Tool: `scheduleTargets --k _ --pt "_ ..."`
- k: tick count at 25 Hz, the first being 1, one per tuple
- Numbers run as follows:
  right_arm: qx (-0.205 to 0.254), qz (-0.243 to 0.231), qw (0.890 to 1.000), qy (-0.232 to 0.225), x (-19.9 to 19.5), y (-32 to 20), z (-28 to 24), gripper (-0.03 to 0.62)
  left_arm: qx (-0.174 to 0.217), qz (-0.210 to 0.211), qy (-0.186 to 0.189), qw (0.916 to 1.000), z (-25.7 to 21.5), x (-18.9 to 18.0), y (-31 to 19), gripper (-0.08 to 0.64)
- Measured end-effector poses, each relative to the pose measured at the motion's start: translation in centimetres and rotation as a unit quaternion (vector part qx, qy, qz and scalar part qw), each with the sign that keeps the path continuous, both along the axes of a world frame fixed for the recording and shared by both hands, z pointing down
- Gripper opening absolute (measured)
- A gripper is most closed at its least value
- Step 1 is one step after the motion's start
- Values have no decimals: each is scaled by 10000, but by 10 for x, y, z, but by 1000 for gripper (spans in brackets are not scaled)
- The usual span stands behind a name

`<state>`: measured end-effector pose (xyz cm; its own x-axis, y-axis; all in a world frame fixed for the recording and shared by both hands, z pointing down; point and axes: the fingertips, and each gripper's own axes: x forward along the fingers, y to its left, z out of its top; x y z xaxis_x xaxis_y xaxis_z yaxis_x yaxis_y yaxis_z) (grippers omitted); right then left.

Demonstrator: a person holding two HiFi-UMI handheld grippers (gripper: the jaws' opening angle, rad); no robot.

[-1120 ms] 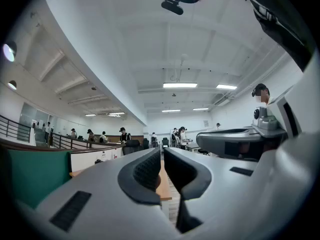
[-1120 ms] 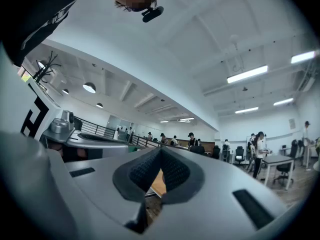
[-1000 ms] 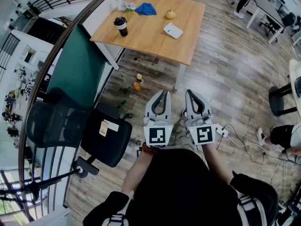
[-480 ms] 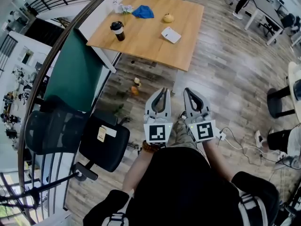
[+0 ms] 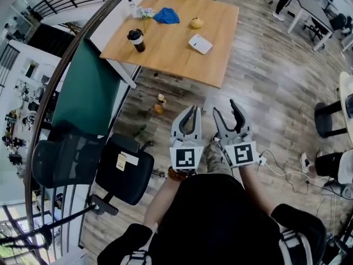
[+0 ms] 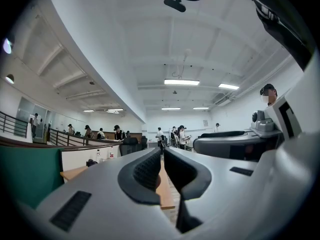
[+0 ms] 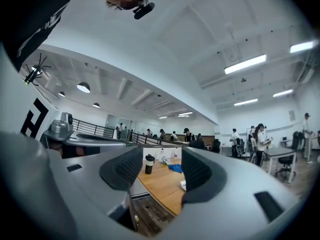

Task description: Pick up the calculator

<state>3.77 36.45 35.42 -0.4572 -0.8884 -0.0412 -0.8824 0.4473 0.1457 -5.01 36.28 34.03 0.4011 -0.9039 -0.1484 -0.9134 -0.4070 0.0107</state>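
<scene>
Holding a gripper in each hand just ahead of a dark top, the person faces a wooden table across a stretch of plank floor. The left gripper has its jaws clenched together with nothing between the pads, as its own view confirms. Just to its right, the right gripper has just been opening its jaws; they stand released and apart, with nothing between them, and its own view looks through the gap toward the table. To the near left stands a black office chair beside a green partition. Farther on, two small bottles lie on the floor short of the table. The calculator, white and flat, lies on the table's right half, well apart from both grippers; the right gripper view shows only its edge past the right jaw. A dark lidded cup stands on the left side. Beyond sit a small yellow object and a crumpled blue cloth.
</scene>
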Motion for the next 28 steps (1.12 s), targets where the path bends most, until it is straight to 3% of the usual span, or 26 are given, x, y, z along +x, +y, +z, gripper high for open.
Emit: scheduleTargets --k 8,15,19,23,28 --pt "-464 -153 9988 -36 -5 -22 18 385 -158 -16 -86 9998 9 -6 -20 40" --pt "-188 -448 9987 181 -19 -43 13 526 -312 -106 -131 9994 21 -11 -43 40" --pt "-409 -563 9976 36 -16 -56 19 593 -379 -137 -157 9991 27 -11 -60 40" --pt "-817 -518 9952 139 -4 -68 31 603 -493 -122 -251 9984 32 -7 -78 40" --pt "-922 -525 9943 -50 14 -87 40 603 -513 -46 -295 9982 33 8 -100 40"
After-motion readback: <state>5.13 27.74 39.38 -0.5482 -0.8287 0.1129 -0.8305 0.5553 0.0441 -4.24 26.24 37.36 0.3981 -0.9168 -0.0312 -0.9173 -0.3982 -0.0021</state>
